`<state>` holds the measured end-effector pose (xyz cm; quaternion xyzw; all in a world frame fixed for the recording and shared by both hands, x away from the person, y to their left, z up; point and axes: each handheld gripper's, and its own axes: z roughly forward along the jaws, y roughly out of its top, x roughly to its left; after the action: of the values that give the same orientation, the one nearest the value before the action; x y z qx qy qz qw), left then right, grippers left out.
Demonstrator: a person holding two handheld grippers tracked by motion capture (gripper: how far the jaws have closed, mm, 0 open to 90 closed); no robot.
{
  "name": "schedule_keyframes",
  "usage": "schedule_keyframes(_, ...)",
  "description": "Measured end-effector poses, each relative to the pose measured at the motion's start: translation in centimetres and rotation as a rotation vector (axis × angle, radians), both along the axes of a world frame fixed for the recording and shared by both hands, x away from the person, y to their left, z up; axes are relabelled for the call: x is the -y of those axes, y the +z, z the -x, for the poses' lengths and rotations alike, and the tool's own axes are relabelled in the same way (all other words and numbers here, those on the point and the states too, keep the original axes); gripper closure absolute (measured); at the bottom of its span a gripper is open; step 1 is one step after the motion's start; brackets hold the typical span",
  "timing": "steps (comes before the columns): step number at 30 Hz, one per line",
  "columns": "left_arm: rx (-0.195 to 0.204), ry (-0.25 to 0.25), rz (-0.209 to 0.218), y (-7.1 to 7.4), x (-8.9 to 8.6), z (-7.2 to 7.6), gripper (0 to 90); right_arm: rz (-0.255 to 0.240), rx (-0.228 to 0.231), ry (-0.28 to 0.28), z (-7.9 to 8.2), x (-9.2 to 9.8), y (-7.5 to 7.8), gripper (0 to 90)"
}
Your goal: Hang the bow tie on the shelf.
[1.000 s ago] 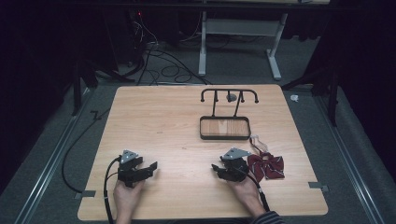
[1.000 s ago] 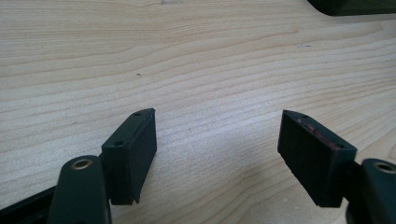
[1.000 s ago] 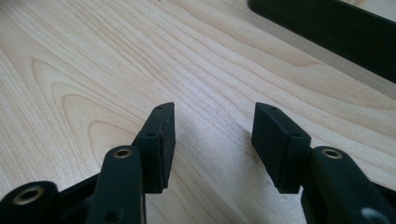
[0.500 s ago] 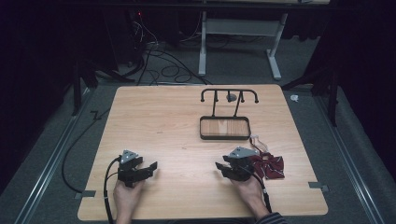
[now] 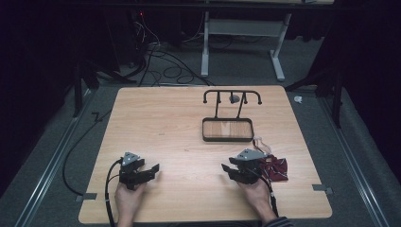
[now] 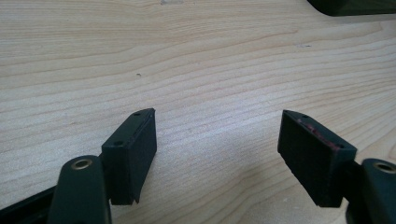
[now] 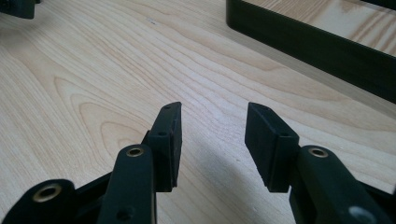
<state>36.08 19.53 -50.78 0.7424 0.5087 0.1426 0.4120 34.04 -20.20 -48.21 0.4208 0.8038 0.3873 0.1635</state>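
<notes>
Resting on the table [image 5: 179, 123], left hand-held gripper [image 5: 152, 169] gapes empty; right hand-held gripper [image 5: 228, 169], just narrowing, empty

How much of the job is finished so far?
Nothing looks done yet. The dark red cloth lies beside the right tool, not on the black rack or its tray. Both tools hold nothing; the right one's jaws have just been closing on air. The left tool rests open. Picking up the cloth is left.
</notes>
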Motion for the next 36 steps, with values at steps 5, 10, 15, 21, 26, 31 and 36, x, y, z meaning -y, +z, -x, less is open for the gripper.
schedule_keyframes(5, 0.001, 0.001, 0.0, 0.0, 0.0, 0.0, 28.8, -0.005, 0.002, -0.011, 0.2, 0.5, 0.2, 57.9)
schedule_keyframes(10, 0.001, 0.001, 0.0, 0.0, 0.0, 0.0, 28.8, -0.008, 0.006, -0.028, 0.3, 1.1, 0.5, 57.9)
schedule_keyframes(15, 0.0, 0.0, -0.001, 0.0, 0.0, 0.0, 28.8, -0.006, 0.01, -0.04, 0.4, 1.8, 0.7, 58.1)
schedule_keyframes(21, 0.001, 0.0, 0.0, 0.0, 0.0, 0.0, 28.8, -0.005, 0.018, -0.056, 0.5, 2.6, 1.1, 58.5)
schedule_keyframes(26, 0.001, 0.0, -0.001, 0.0, 0.0, 0.0, 28.8, -0.016, 0.028, -0.083, 0.4, 3.8, 1.7, 58.7)
schedule_keyframes(31, 0.001, 0.0, -0.001, 0.0, 0.0, 0.0, 28.8, -0.006, 0.044, -0.114, 0.4, 5.1, 2.2, 59.0)
schedule_keyframes(36, 0.001, -0.001, -0.002, 0.0, 0.0, 0.0, 28.8, 0.002, 0.057, -0.146, 0.3, 6.3, 2.7, 59.4)
